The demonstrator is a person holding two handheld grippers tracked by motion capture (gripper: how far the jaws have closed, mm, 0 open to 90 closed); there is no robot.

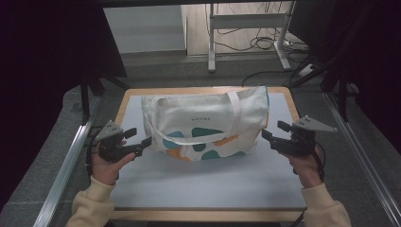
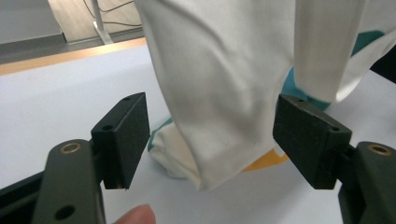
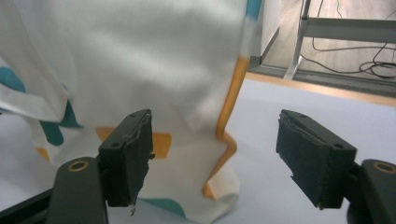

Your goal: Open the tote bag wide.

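High view: the cloth bag (image 1: 208, 124) stands mid-tabletop (image 1: 198, 182), its long axis running left to right between the two hands. The left gripper (image 1: 142, 141) sits just beside the bag's left end, the right gripper (image 1: 270, 135) just beside its right end, about equally near. Both pairs of jaws stand apart, an end of the bag between them, pads not pressing.
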